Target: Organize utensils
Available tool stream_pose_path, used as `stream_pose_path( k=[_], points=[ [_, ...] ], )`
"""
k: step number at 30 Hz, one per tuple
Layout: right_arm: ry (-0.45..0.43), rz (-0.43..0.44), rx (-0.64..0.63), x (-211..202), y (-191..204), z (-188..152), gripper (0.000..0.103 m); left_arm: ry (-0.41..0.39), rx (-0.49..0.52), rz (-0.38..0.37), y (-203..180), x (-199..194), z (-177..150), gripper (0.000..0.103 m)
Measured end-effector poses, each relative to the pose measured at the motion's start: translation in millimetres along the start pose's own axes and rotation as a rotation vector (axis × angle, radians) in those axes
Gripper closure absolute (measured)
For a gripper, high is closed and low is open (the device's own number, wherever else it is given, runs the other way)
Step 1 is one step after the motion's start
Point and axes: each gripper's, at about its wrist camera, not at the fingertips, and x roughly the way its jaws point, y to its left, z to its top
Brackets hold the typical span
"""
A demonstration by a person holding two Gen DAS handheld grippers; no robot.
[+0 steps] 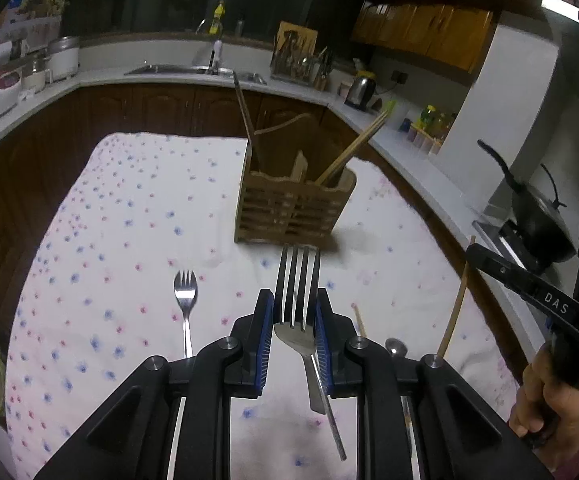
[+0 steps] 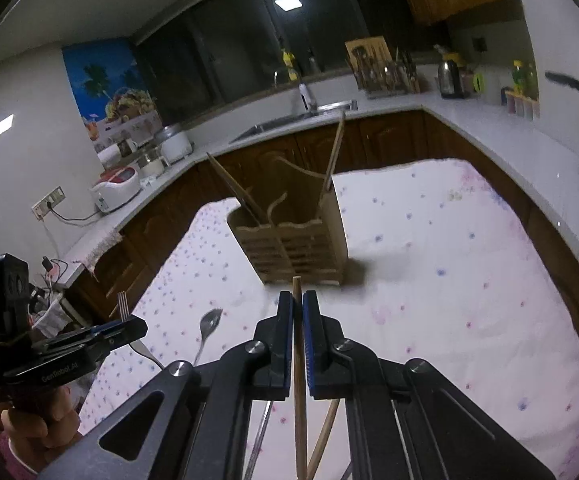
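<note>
Left gripper (image 1: 294, 316) clamps a fork (image 1: 298, 280) by its head, tines pointing up-frame toward the wooden holder (image 1: 293, 212) at center. Right gripper (image 2: 298, 320) is closed on a chopstick (image 2: 299, 380), tip just below the holder in the right wrist view. Holder stands on the floral cloth (image 1: 129, 220), chopsticks already leaning in both end slots. Second fork (image 1: 185, 296) lies on the cloth at lower left of the left view; a spoon (image 2: 208, 328) lies lower left of the right view. Another chopstick (image 2: 323, 436) lies under the right gripper.
</note>
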Motion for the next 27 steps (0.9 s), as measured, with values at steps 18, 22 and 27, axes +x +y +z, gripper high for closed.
stream_pose_path(
  k=[18, 22, 27],
  points=[
    [-0.108, 0.019, -0.031, -17.0, 15.1, 31.6, 0.098, -0.139, -0.028, 0.016, 16.3, -29.4, 22.4, 0.085],
    [-0.115, 0.022, -0.035, -18.1, 15.5, 35.5, 0.098, -0.149, -0.029, 0.016, 18.4, -26.9, 26.4, 0.085],
    [-0.119, 0.022, -0.038, -17.7, 15.1, 39.0, 0.098, -0.151, -0.030, 0.013, 21.3, -21.7, 31.7, 0.085]
  ],
)
